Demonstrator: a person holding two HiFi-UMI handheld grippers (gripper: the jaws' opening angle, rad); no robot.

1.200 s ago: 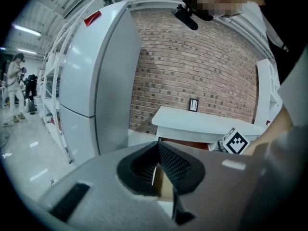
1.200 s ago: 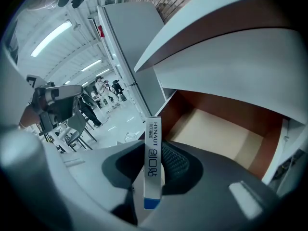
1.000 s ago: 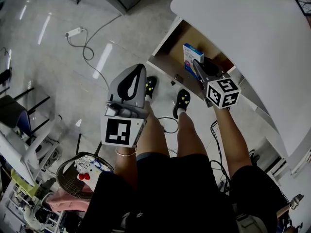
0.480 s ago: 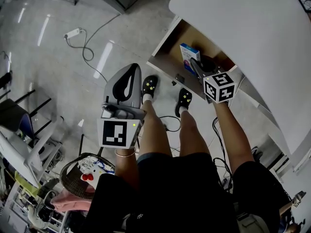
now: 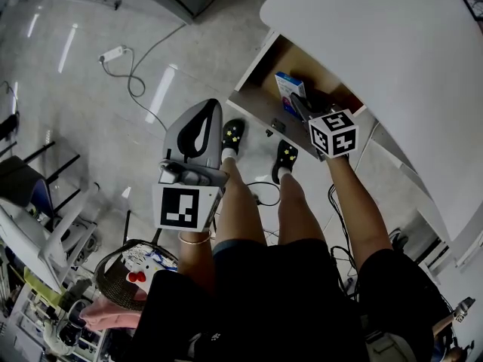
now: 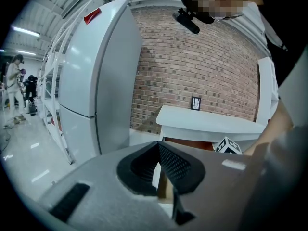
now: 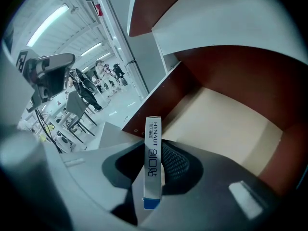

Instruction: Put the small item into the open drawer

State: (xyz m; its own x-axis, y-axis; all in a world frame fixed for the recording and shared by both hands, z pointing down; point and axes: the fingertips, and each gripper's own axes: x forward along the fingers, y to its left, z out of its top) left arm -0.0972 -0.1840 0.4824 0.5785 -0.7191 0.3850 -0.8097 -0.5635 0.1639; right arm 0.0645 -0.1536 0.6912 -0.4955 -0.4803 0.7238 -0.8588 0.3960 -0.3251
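Note:
In the head view my right gripper (image 5: 296,99) is shut on a small blue-and-white box (image 5: 285,87) and holds it above the open drawer (image 5: 260,81) under the white table (image 5: 392,59). Seen from the right gripper view, the box (image 7: 153,162) stands edge-on, clamped between the two pads, with the drawer's pale floor (image 7: 226,124) and brown walls just beyond it. My left gripper (image 5: 212,108) hangs above the floor, left of the drawer, near the person's knee. In the left gripper view its jaws (image 6: 159,150) meet at the tips with nothing between them.
The person's feet in black shoes (image 5: 232,134) stand just in front of the drawer's front panel. A power strip with its cable (image 5: 115,51) lies on the grey floor. A wire basket (image 5: 124,274) and chairs stand at the lower left. A tall white refrigerator (image 6: 91,81) stands by a brick wall.
My right gripper has carried the box a little to the left and farther over the drawer. The left gripper has hardly moved.

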